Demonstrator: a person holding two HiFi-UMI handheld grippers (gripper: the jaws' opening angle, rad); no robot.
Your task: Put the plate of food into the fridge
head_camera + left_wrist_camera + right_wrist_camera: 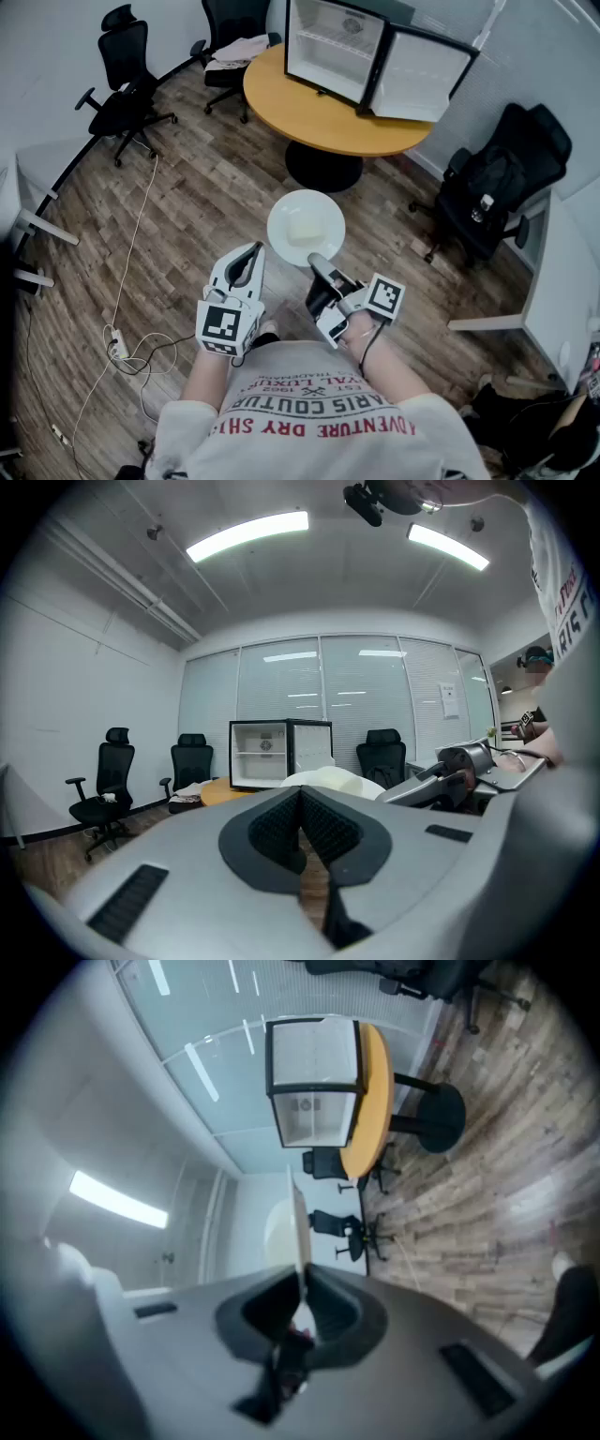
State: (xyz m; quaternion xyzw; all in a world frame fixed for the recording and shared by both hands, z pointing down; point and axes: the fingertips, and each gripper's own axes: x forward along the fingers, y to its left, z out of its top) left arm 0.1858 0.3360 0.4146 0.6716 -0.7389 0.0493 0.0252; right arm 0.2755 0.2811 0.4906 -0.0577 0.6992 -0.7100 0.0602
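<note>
Looking down in the head view: right gripper (pixel 320 267) had its jaws clamped on the near rim of the plate (pixel 306 228), with the food (pixel 302 232) level ahead of the tips, likely so nothing slid. Left gripper (pixel 251 255) hung just beside the plate, apart from it.

Left gripper view: jaws together, empty; plate beyond the tips, slightly right.

Right gripper view: rim edge-on between the jaws; open fridge (pixel 314 1082) well ahead on the table (pixel 375 1101).

Both forearms reach forward, side by side, in front of the torso. The left gripper (pixel 247 267) points ahead, its fingers (pixel 272 832) pressed together on nothing. The right gripper (pixel 319 267), rolled onto its side, has its fingers (pixel 333 1309) clamped on the plate (pixel 306 228) rim.
</note>
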